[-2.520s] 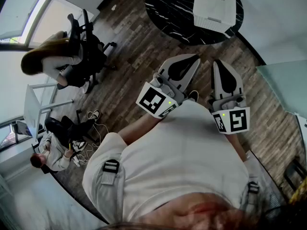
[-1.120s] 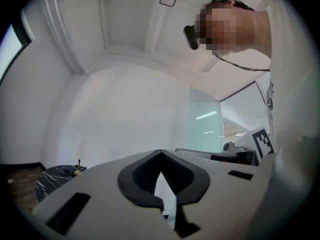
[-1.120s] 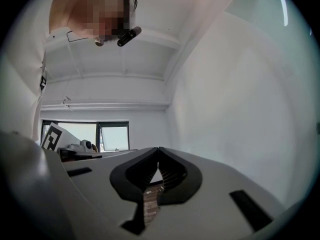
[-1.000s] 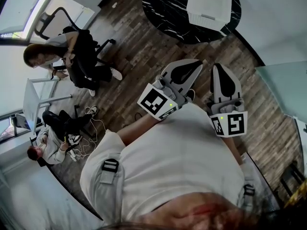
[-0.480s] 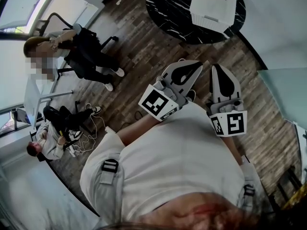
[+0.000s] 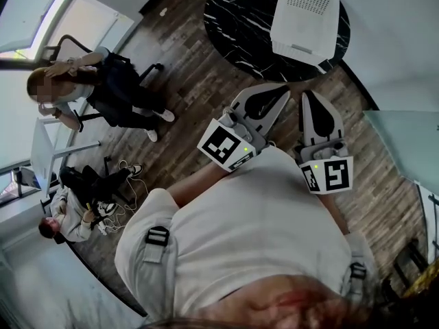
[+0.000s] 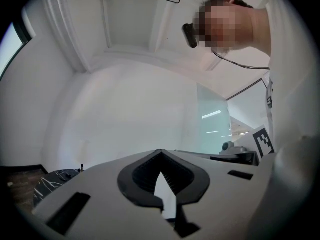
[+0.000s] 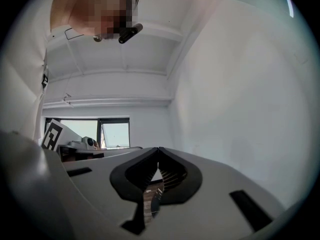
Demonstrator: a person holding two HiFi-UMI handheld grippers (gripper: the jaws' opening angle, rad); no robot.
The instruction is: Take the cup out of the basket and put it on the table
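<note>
While both tools hang before the chest much as half a second ago, the left gripper [image 6: 283,90] and right gripper [image 6: 306,95] each have their jaws pressed together on nothing. Ahead, the white basket [image 6: 305,12] sits on the round black marble table [image 6: 236,19], now fuller in view; the cup cannot be made out.

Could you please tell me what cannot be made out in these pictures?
Cup: head view, hidden in or too small against the basket.
Table: head view, far rim cut by the top edge.
Gripper views: aimed upward, missing the basket.
</note>
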